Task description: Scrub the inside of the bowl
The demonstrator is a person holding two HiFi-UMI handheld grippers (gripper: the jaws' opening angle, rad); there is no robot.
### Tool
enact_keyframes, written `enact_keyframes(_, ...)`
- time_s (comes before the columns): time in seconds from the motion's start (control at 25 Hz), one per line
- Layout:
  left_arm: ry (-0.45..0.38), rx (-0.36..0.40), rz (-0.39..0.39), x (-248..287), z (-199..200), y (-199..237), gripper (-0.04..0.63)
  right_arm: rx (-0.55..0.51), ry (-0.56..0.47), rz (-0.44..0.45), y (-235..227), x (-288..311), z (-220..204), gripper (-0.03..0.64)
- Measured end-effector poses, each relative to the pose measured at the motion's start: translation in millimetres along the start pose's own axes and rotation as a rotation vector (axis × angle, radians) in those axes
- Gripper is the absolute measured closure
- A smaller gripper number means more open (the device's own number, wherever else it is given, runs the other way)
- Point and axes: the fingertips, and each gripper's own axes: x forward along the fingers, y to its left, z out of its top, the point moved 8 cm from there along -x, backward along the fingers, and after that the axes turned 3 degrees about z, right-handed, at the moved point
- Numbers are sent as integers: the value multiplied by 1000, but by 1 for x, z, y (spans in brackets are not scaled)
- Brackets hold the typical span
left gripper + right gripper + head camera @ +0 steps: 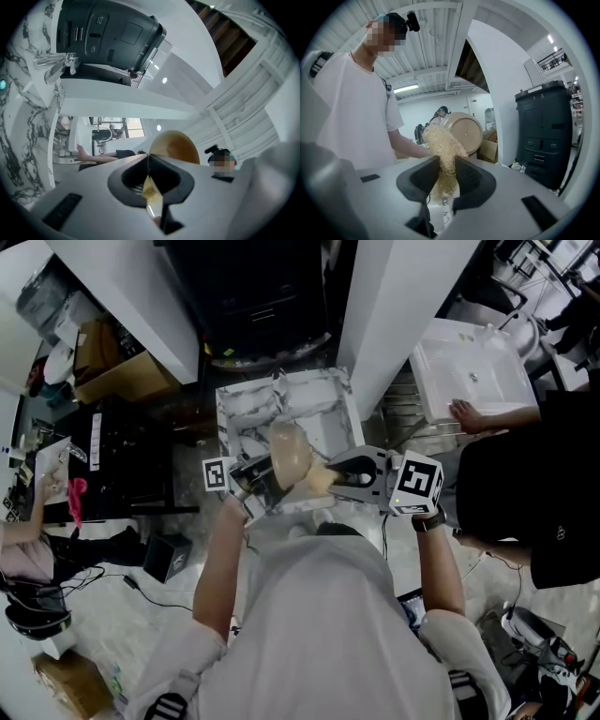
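A tan bowl point(290, 456) is held tilted on its side over a marble basin point(323, 399). My left gripper point(265, 486) is shut on the bowl's rim point(153, 194), and the bowl's rounded body point(176, 146) rises just beyond its jaws. My right gripper point(335, 478) is shut on a pale fibrous scrubber point(442, 149), whose far end lies against the bowl point(465, 131). In the head view the scrubber point(320, 481) sits at the bowl's lower right edge. The inside of the bowl is hidden in all views.
A black machine point(544, 126) stands to the right of the bowl and shows overhead in the left gripper view point(110, 33). A chrome tap point(58, 64) sits on the marble edge. Another person's hand point(466, 414) rests by a white sink point(469, 367) at right.
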Motion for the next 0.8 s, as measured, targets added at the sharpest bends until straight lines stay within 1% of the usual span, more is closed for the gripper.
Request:
enact_keyframes(0.08,17,2,-24,0,-2,-4,576,28,-15,-42,-8,-1,-2,512)
enact_keyframes(0.2,90,13,-38,4,-12,-6,576,95,-43,-152,-27,-5,-6,512)
enact_keyframes(0.24,100,7,-42,6,-15,-5,575,105,-60,-168,-30,-6,-5,512)
enact_keyframes(0.36,90,-18,-55,8,-21,-1,575,112,-132,-159,-31,-11,2,512)
enact_keyframes(0.44,103,-11,-41,8,-23,2,575,98,-161,-160,-31,-15,6,512)
enact_keyframes(0.52,126,10,6,6,-25,8,575,96,-217,-157,-29,-21,13,512)
enact_keyframes(0.6,121,15,51,2,-23,12,575,87,-255,-132,-23,-22,22,512)
enact_keyframes(0.72,59,2,36,-2,-14,8,575,50,-191,-69,-13,-11,23,512)
enact_keyframes(0.8,44,11,15,-1,-9,4,575,50,-165,-34,-8,-8,18,512)
